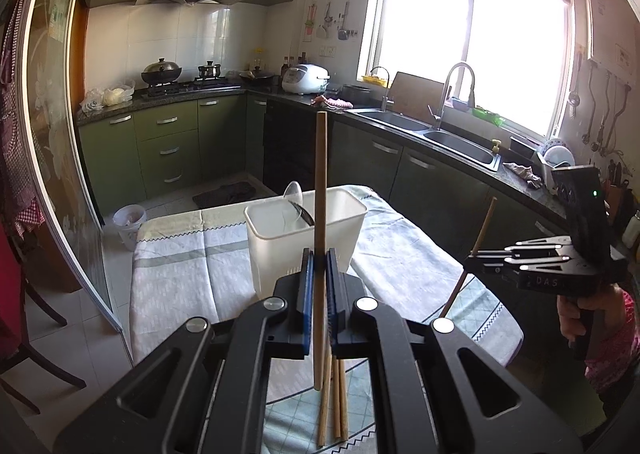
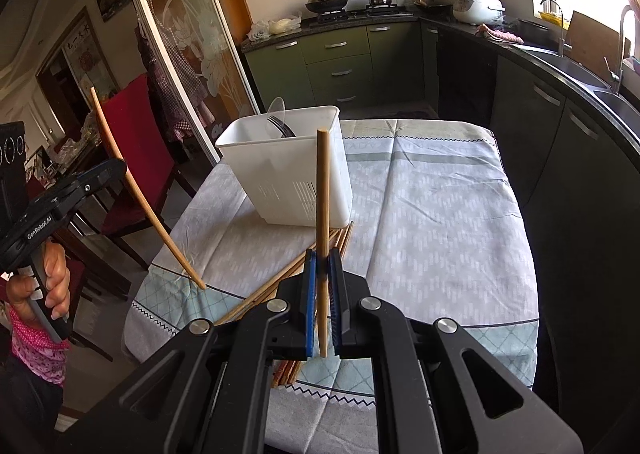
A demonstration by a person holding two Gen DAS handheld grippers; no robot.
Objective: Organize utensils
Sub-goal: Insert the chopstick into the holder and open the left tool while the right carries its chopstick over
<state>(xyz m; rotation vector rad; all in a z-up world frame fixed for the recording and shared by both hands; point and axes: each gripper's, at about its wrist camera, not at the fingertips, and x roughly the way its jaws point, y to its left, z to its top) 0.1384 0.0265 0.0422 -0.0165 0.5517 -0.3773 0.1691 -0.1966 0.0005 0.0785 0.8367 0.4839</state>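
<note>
Left gripper (image 1: 320, 258): jaws closed on one chopstick (image 1: 320, 214), held upright. 
Right gripper (image 2: 322, 266): jaws closed on a second chopstick (image 2: 322, 190), also near upright. 
Loose chopsticks (image 2: 280, 278): a bundle lying on the cloth (image 2: 440, 214) just below both grippers. 
Bin (image 2: 288, 166): white, beyond the bundle, a fork and clear spoon already standing inside.

Handling, as judged: bring each stick above the bin's open top, keep it vertical, lower the tip inside before letting go; take turns so the sticks do not cross.
</note>
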